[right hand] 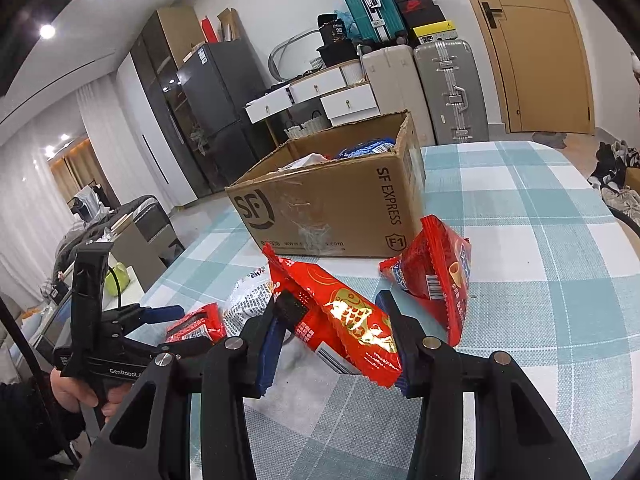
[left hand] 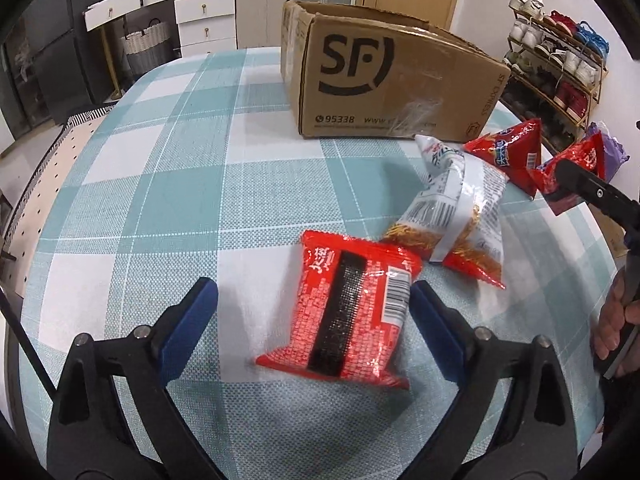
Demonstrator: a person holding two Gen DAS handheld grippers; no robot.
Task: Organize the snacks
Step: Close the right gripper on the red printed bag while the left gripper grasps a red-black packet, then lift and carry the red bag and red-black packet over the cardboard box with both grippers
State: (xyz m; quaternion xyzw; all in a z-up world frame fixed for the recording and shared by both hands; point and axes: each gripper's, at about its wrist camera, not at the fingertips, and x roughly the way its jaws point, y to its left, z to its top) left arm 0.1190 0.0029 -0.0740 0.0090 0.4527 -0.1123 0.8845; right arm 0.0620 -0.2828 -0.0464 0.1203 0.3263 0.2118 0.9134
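Between the spread pads of the left claw (left hand: 313, 286), flat on the checked cloth (left hand: 160, 160): striped red packet (left hand: 344, 312), not yet pinched. One pad well clear of it, the other just at its barcode edge. Released, then, and poised over the packet.

Probably light and air-puffed, with crinkly, slippery foil and brittle contents. Best taken across the narrow width near the middle with a gentle squeeze, or else by a crimped end seam.

Just ahead and to the right of this claw, at the packet's far corner: white noodle bag (left hand: 452, 200), soft and slumped over another red wrapper. Further ahead: cardboard box (left hand: 384, 80), open at the top.

Over at the right claw (right hand: 332, 298): clenched on a gold-printed red packet (right hand: 352, 320), held tilted. Ahead of that claw, inside the same box: a blue packet (right hand: 366, 147) and something pale beside it, the rest hidden behind the wall. Ahead and to its right, standing near the box corner: one more red bag (right hand: 436, 276).
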